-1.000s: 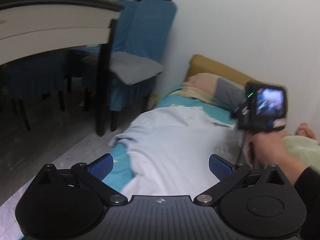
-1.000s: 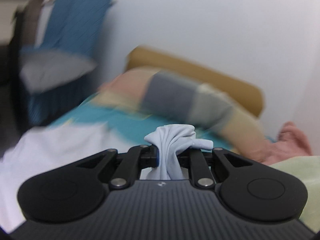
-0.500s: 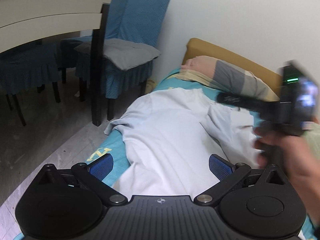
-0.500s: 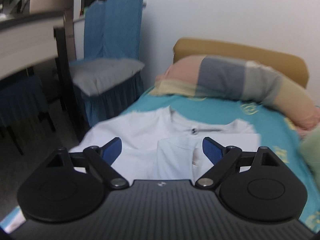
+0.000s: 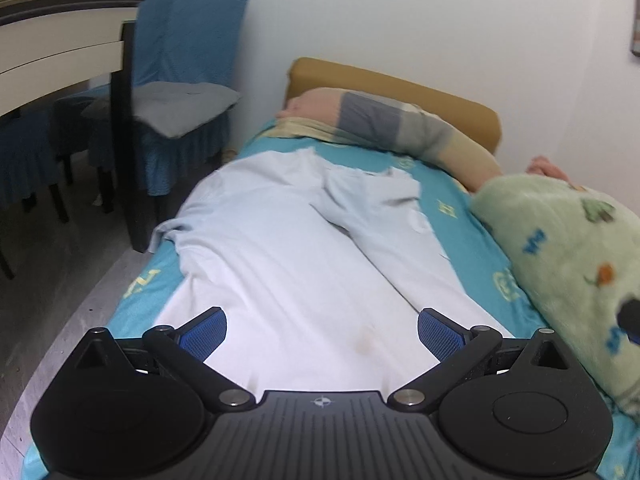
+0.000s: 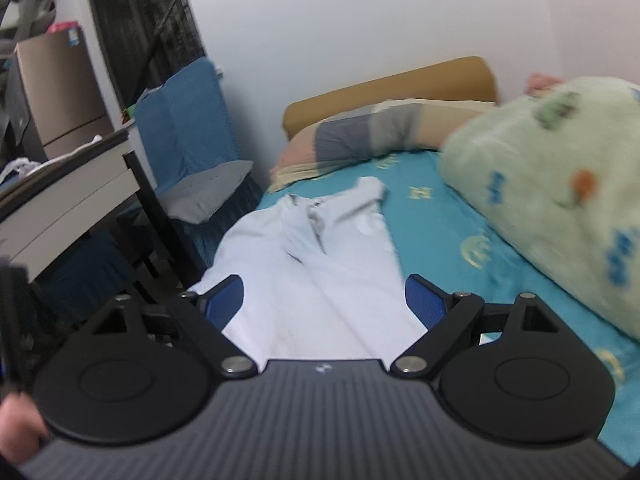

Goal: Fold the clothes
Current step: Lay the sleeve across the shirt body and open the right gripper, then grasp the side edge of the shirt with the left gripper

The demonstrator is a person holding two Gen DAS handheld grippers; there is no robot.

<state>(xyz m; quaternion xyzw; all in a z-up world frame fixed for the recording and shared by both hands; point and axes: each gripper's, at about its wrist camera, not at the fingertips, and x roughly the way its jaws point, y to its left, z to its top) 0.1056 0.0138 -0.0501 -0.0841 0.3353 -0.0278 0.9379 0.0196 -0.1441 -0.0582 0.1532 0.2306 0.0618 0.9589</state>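
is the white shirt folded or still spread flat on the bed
Partly folded: the white shirt has its right side laid over its middle, a long crease showing; the rest lies flat.

left gripper (image 5: 322,334): black ribbed body | blue pads | silver screws | right gripper (image 6: 324,300): same

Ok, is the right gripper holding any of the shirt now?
No, the right gripper has its fingers spread wide, the pale shirt lying flat beyond them.
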